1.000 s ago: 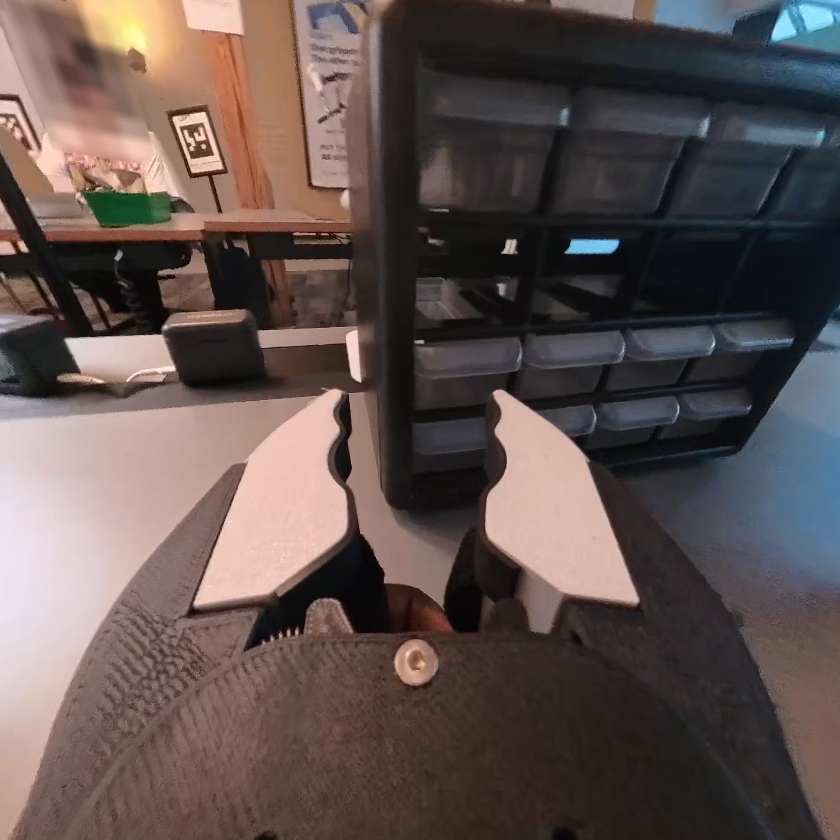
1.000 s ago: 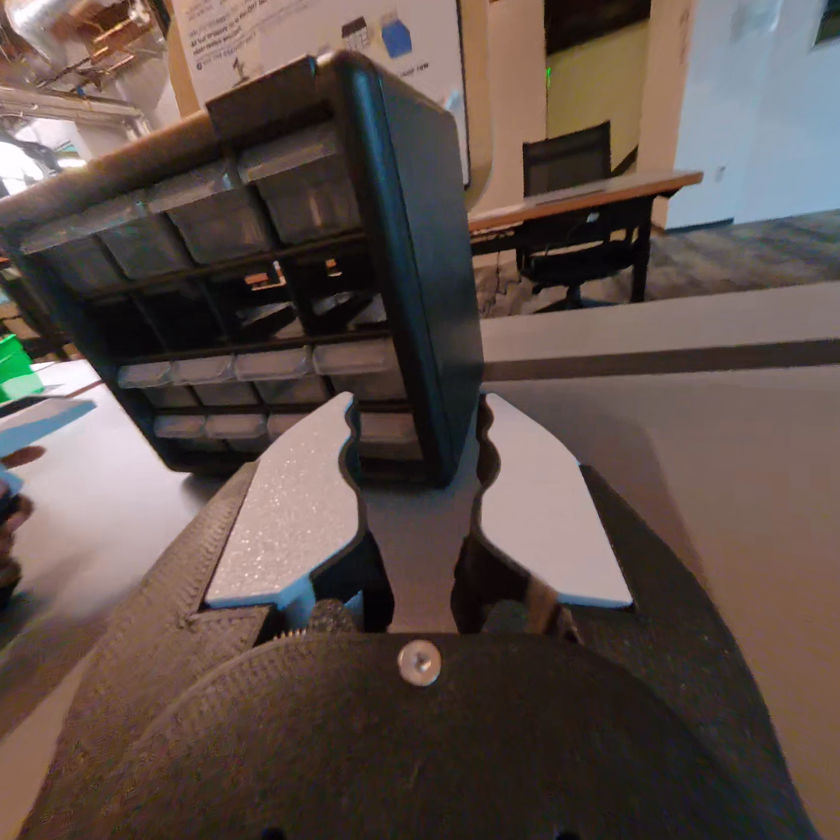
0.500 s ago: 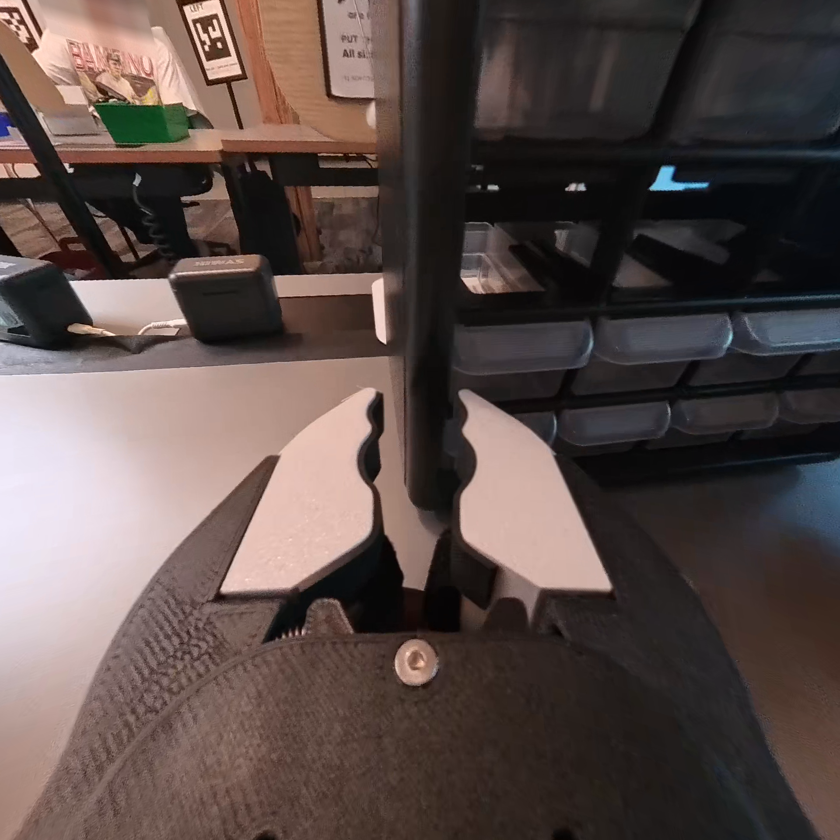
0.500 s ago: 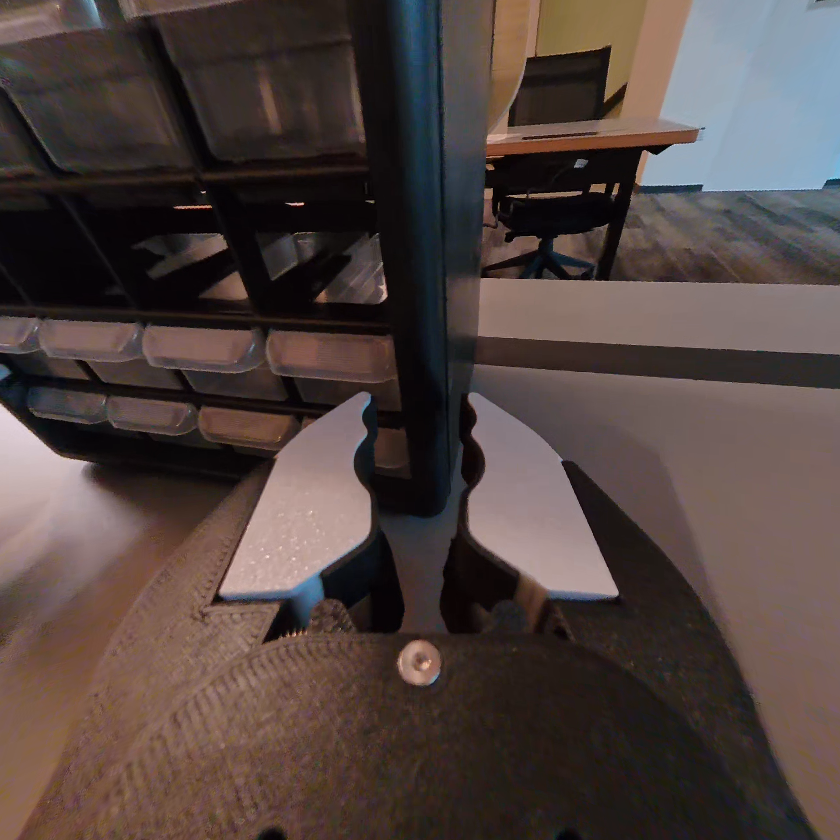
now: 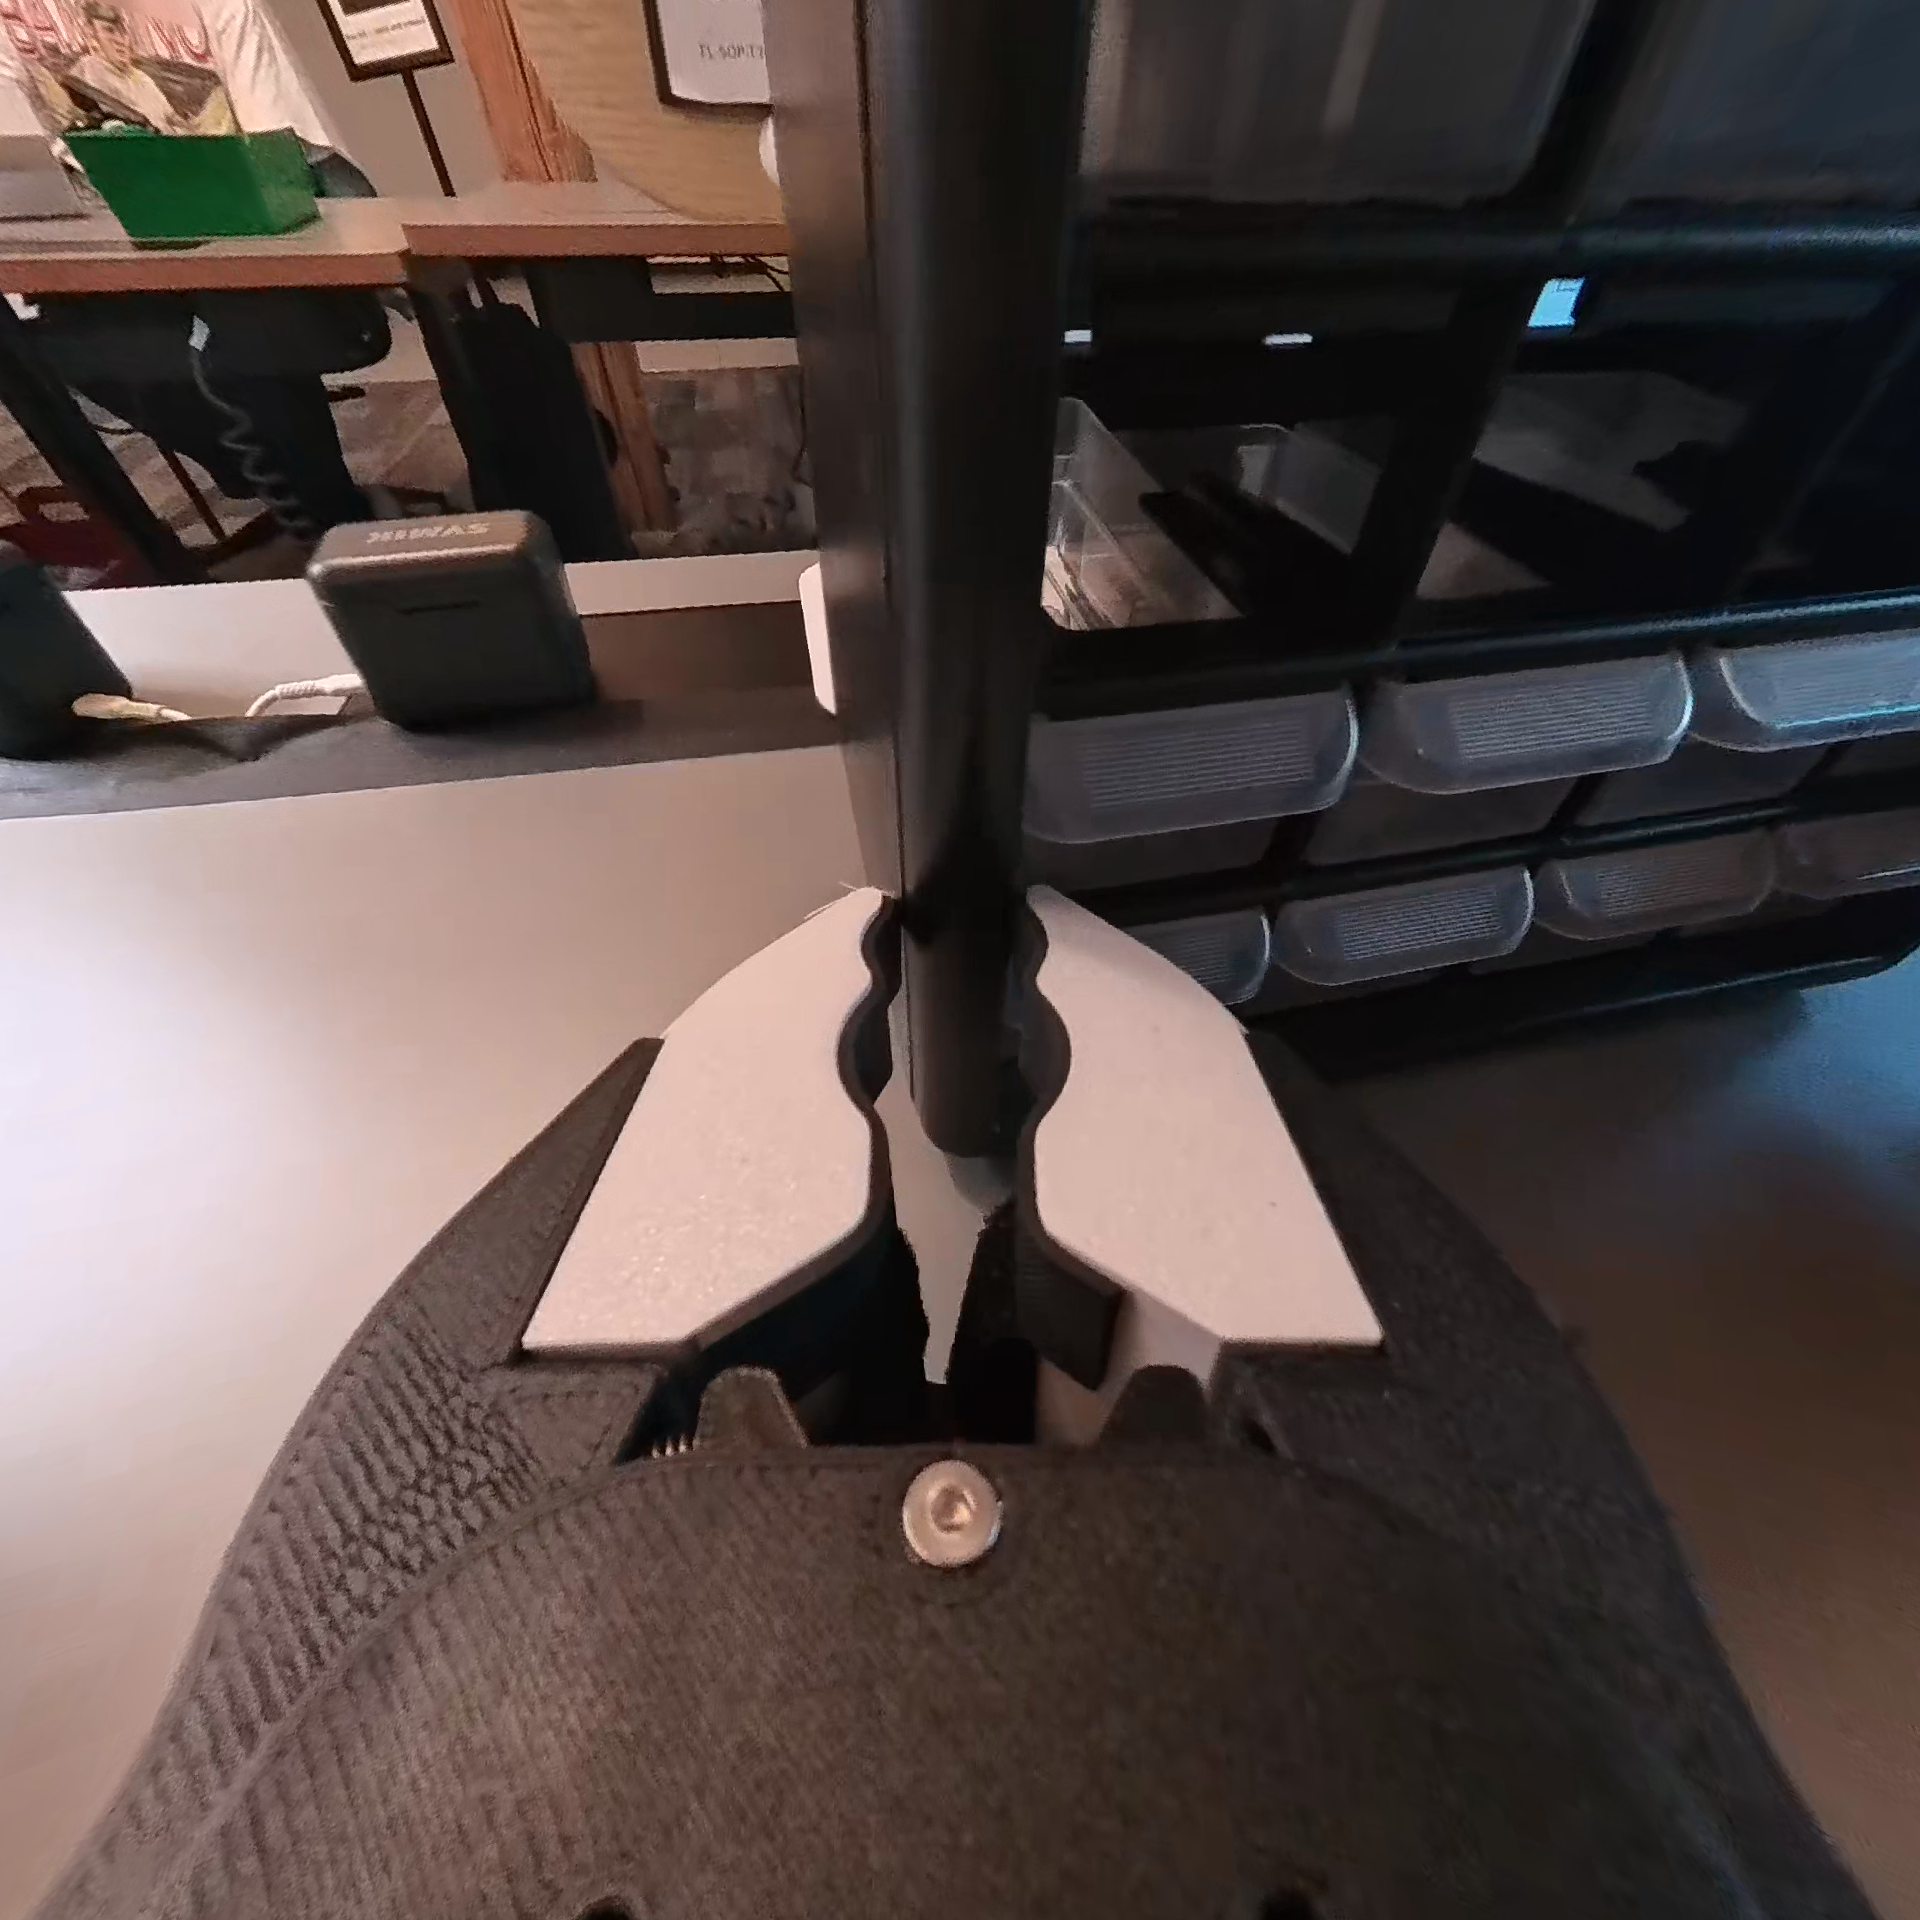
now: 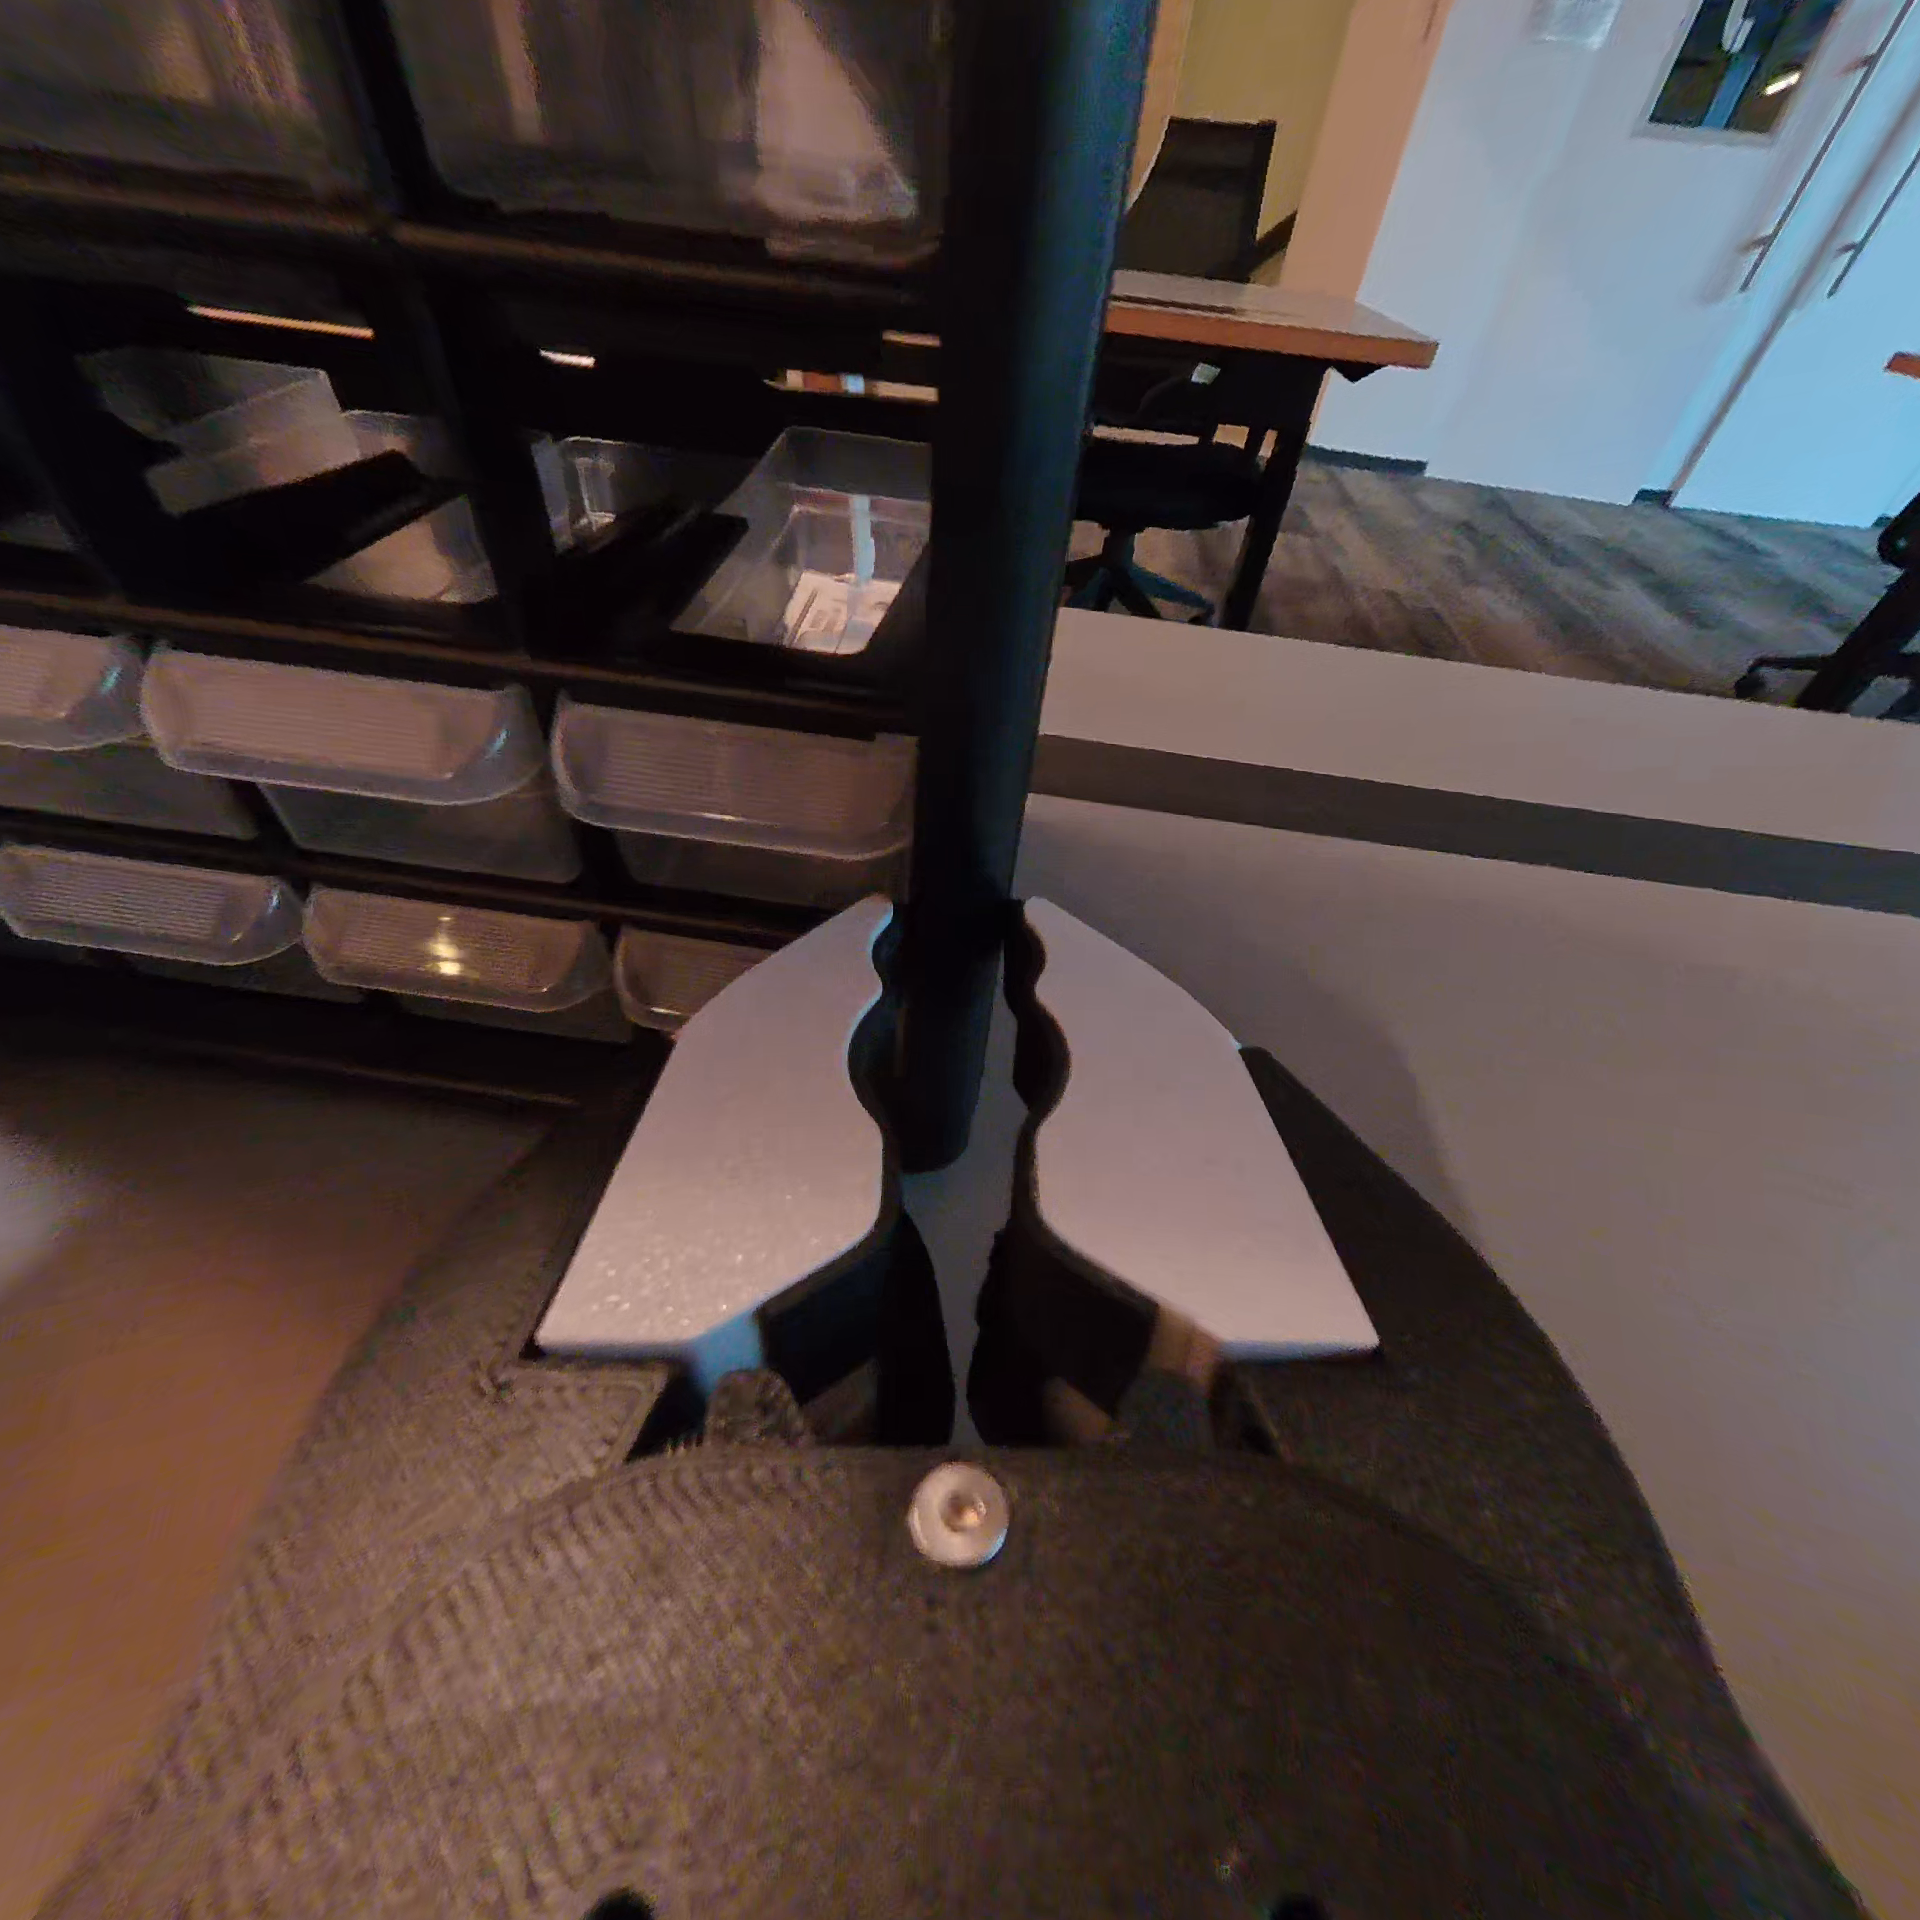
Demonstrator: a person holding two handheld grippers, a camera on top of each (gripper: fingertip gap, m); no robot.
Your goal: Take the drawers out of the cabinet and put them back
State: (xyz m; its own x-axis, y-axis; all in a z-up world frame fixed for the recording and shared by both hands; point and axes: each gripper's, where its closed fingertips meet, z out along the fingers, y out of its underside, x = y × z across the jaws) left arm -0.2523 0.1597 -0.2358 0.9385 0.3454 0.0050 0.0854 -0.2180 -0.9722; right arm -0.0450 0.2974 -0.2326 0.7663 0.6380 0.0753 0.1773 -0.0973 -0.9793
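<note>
While cabinet (image 5: 966,520) stands on table (image 5: 364,1039), each hand-held gripper, left (image 5: 956,935) and right (image 6: 951,925), clamps side edge.

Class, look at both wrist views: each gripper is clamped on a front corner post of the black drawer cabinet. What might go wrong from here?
1. The left gripper and right gripper pinch only the cabinet near its foot, so lifting may tip it.
2. A tilt forward could slide the clear drawers out.
3. The smooth rounded posts might slip between the fingers.
</note>
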